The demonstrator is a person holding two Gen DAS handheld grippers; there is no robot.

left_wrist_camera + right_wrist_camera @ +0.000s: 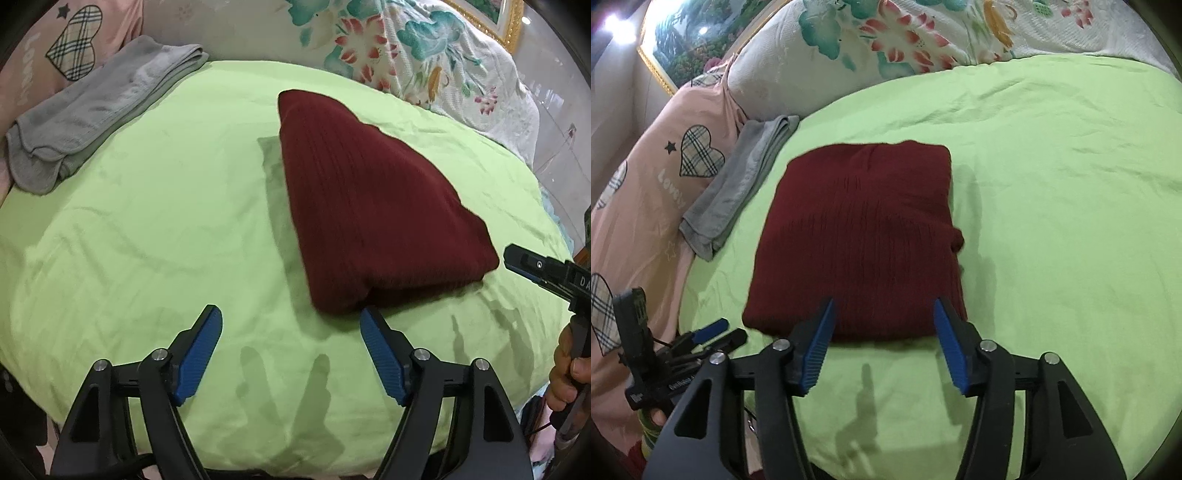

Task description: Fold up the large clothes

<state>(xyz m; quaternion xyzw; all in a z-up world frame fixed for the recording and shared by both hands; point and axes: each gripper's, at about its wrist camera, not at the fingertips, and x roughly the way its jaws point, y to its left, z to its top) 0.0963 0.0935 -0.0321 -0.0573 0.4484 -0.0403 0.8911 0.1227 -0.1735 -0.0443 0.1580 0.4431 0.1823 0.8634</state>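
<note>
I count one dark red ribbed knit garment, folded into a thick rectangle, and it lies flat on the light green bed sheet. I take this garment as my landmark. I have two grippers, and both hold nothing. My left gripper has its blue-padded fingers spread wide, just before the near edge of the garment, over bare sheet. My right gripper is also wide open, and its fingertips reach over the near edge of the garment; I cannot tell if they touch the knit. Beyond the garment on its left side there is one folded grey cloth, well apart from it, at the edge of the sheet. Behind it lie one pink cover with checked hearts and one white quilt with flower print. Nothing stands between the grippers and the garment.
</note>
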